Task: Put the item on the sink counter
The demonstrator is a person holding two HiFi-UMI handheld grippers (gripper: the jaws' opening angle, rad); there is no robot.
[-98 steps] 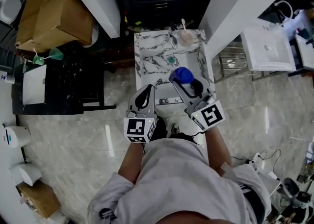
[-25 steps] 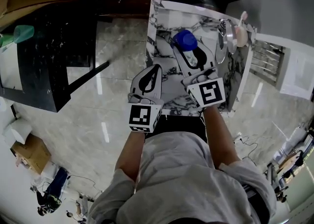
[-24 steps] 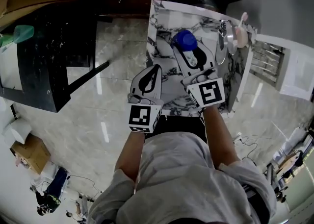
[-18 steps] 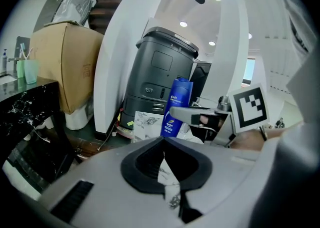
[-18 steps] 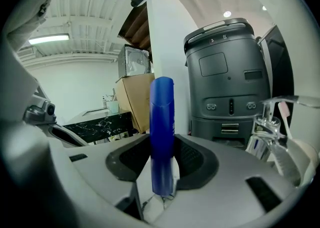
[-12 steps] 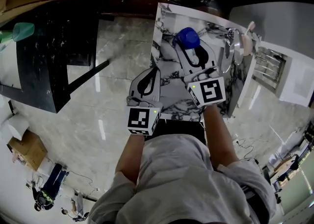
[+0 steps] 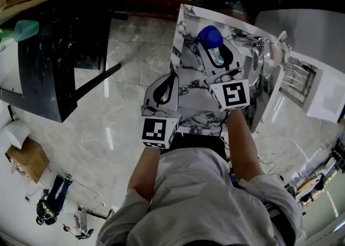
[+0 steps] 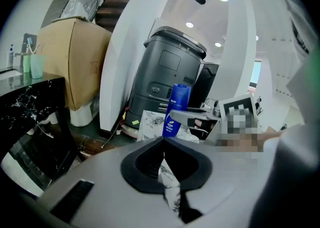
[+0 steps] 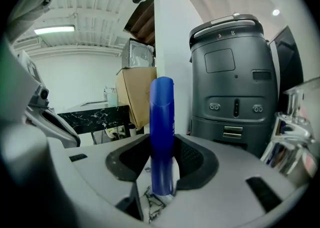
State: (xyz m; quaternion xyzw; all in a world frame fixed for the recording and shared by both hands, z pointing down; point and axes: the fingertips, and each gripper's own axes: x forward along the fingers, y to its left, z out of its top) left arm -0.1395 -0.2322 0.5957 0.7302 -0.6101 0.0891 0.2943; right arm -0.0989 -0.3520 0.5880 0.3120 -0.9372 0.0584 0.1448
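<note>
Blue bottle [image 7: 209, 35], upright, clamped between jaws of right gripper [image 7: 213, 49], over far part of marble sink counter [image 7: 200, 114]. Left gripper [image 7: 171, 76]: jaws together, nothing held, over counter's near left edge.

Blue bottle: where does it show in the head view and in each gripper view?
Head view: blue bottle upper centre-right, gripped by the right tongs.
Left gripper view: mid-frame, upright.
Right gripper view: centre, upright between the tongs.
Shared landmark: the marble sink counter beneath it.
</note>
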